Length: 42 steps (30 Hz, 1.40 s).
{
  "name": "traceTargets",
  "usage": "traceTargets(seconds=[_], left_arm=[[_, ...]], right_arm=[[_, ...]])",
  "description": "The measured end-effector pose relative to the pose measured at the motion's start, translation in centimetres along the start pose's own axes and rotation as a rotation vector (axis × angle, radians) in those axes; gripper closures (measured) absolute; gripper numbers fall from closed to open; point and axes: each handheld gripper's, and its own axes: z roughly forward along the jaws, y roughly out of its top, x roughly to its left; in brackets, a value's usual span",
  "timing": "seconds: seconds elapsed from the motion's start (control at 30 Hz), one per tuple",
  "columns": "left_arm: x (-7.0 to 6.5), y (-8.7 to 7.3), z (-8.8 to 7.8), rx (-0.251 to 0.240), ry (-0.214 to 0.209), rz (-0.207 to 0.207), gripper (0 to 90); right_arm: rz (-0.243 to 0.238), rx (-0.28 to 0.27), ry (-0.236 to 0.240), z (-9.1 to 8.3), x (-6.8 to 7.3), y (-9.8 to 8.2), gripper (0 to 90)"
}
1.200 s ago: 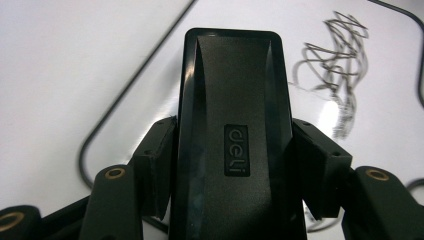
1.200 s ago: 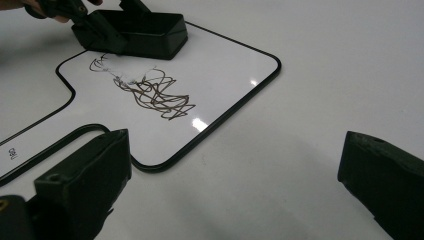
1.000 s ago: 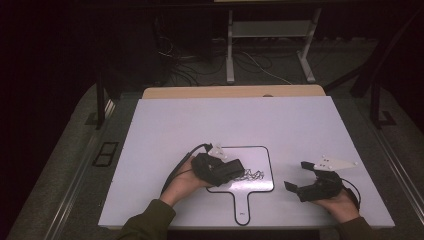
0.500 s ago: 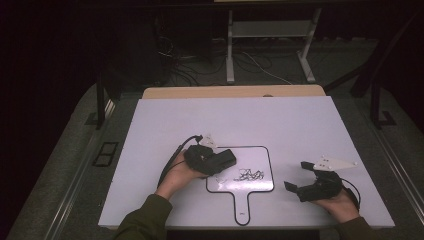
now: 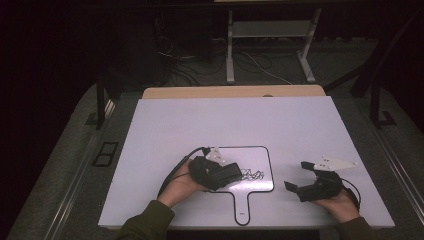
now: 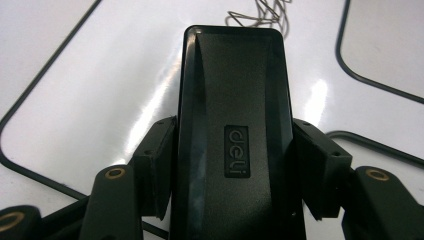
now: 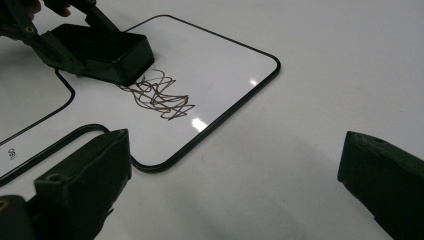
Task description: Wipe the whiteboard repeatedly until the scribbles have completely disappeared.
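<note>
1. Now, step in hand: wiping the scribble [image 5: 251,174] off the small handled whiteboard [image 5: 260,154]. My left gripper [image 5: 231,172] holds a black eraser [image 6: 234,125]; the fingers [image 6: 156,165] are clamped on its two long sides.
2. Eraser sits on the board's left part, with its front edge right at the near edge of the scribble, as the right gripper view [image 7: 102,50] shows it. Touching the ink or just short of it, I cannot tell.
3. Scribble looks intact, a brown tangle about mid-board, so I judge the wipe barely begun.
4. Board lies flat on the white desk [image 5: 165,130], handle toward me.
5. Right gripper [image 5: 300,175] rests on the desk, to the right of the board and apart from it, fingers [image 7: 82,175] wide, nothing between them.
6. Next move, my call: push the eraser to the right over the tangle, pad flat and pressed down, then stroke back and forth.
7. Board is loose; it may slide. The right gripper could pin its edge.
</note>
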Motion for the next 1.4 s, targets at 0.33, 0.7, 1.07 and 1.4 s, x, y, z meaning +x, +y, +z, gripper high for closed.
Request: traceTargets(seconds=[0.33, 0.7, 1.07, 1.4], left_arm=[[3.5, 0.1, 0.1, -0.024, 0.073, -0.084, 39.1], [-0.7, 0.1, 0.0, 0.016, -0.004, 0.006, 39.1], [3.1, 0.4, 0.2, -0.015, 0.058, -0.076, 39.1], [-0.5, -0.2, -0.2, 0.005, -0.007, -0.014, 39.1]], right_arm=[[0.002, 0.004, 0.001, 0.1, 0.0, 0.0, 0.0], [0.003, 0.002, 0.002, 0.1, 0.0, 0.0, 0.0], [-0.003, 0.003, 0.001, 0.2, 0.0, 0.0, 0.0], [0.001, 0.001, 0.003, 0.0, 0.1, 0.0, 0.0]])
